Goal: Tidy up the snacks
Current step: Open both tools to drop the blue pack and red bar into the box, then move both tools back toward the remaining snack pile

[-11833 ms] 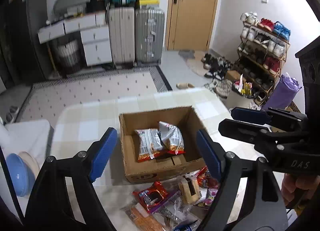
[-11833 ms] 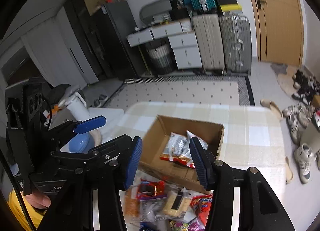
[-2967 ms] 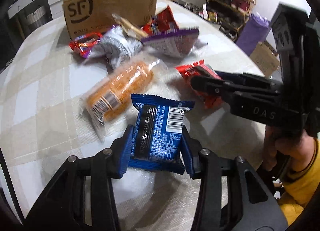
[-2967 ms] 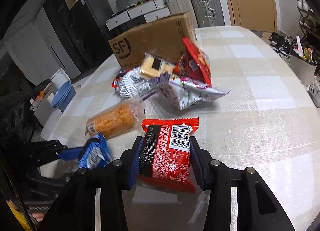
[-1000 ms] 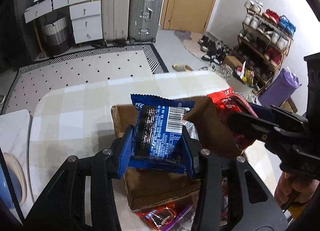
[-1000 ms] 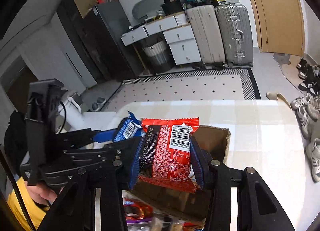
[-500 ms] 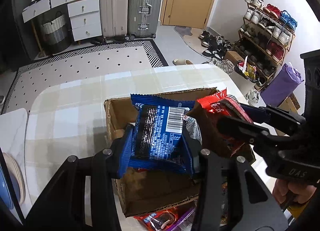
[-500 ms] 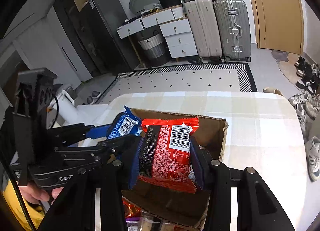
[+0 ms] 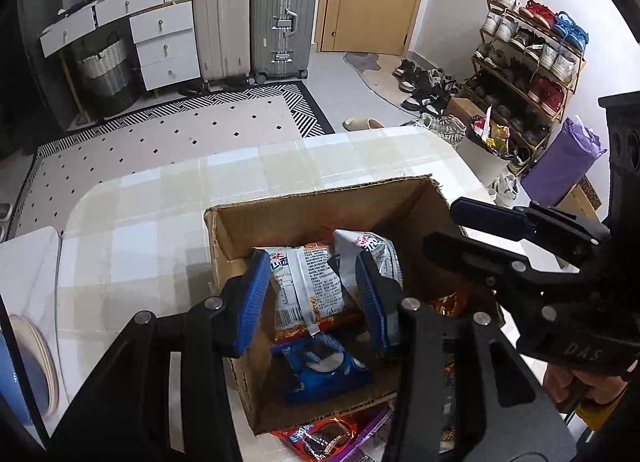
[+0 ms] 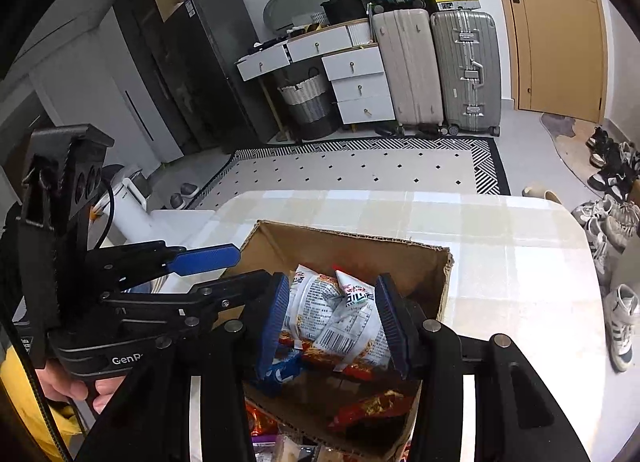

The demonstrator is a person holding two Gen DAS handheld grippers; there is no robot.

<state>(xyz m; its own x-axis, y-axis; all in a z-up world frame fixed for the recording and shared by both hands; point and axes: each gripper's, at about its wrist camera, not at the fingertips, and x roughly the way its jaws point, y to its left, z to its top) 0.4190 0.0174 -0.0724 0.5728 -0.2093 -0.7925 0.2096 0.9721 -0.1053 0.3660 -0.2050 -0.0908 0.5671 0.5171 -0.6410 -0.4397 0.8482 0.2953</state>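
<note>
1. The drop into the cardboard box (image 9: 320,202) looks just done: the blue packet (image 9: 320,370) lies on the box floor near the front wall, and the red packet (image 10: 372,406) lies at the right side of the box.
2. The left tool (image 9: 316,298) hangs over the box, its jaws parted and empty; only the white noodle packets (image 9: 308,282) inside show between them.
3. The right tool (image 10: 332,318) stands the same, apart and holding nothing.
4. More snacks lie on the bench (image 9: 140,222) in front of the box, among them a red-and-purple packet (image 9: 324,436).
5. Next, I judge, both tools lift clear of the walls and go back to those.
</note>
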